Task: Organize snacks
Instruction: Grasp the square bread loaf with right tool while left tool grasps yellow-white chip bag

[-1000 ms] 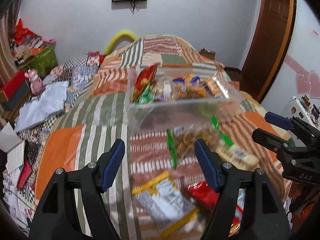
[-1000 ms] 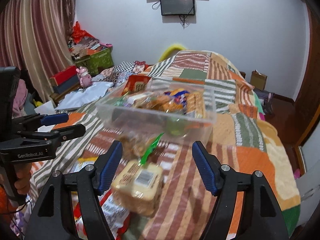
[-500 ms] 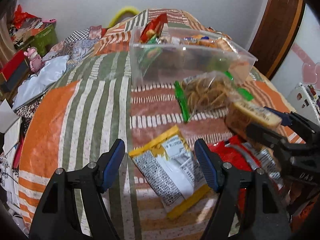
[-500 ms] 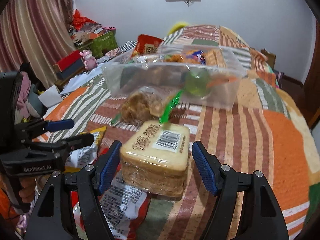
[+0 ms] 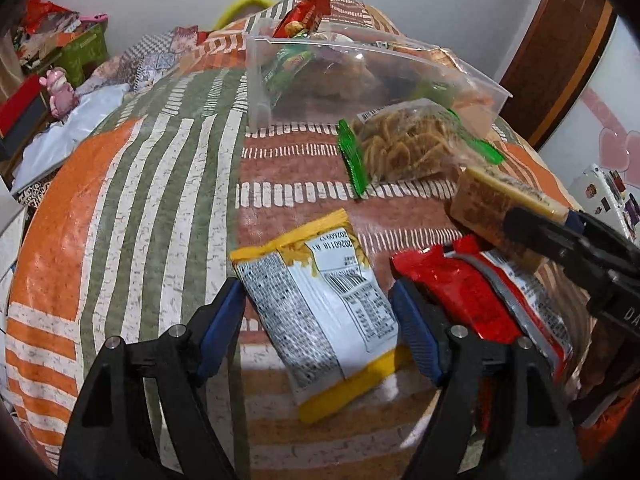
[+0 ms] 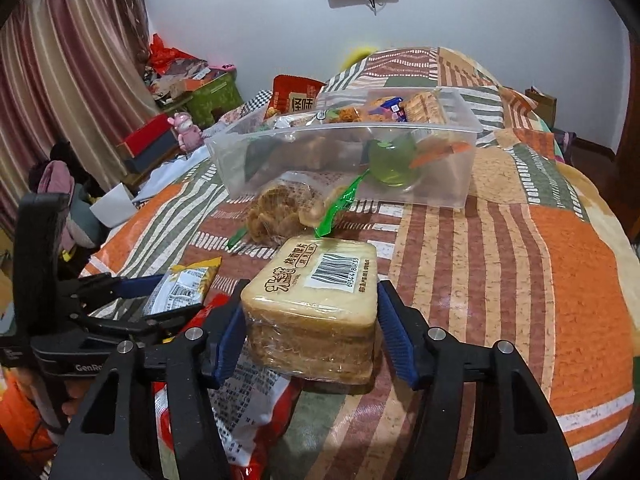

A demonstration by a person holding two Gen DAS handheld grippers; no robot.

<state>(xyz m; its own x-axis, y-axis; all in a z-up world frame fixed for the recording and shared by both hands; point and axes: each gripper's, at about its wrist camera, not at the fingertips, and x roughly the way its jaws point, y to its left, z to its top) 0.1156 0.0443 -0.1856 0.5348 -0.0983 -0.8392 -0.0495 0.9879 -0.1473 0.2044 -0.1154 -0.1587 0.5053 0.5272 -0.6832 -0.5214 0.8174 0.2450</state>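
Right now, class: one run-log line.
left gripper: opening around yellow packet | right gripper: closing on biscuit pack | bin: part-filled

Barcode label on bread pack (image 6: 316, 304), "GenRo" on left gripper (image 6: 132, 312)

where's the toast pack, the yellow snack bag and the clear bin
toast pack (image 6: 320, 280), right wrist view, on its top label
yellow snack bag (image 5: 320, 304), left wrist view, on its printed back
clear bin (image 6: 440, 184), right wrist view, on its front wall
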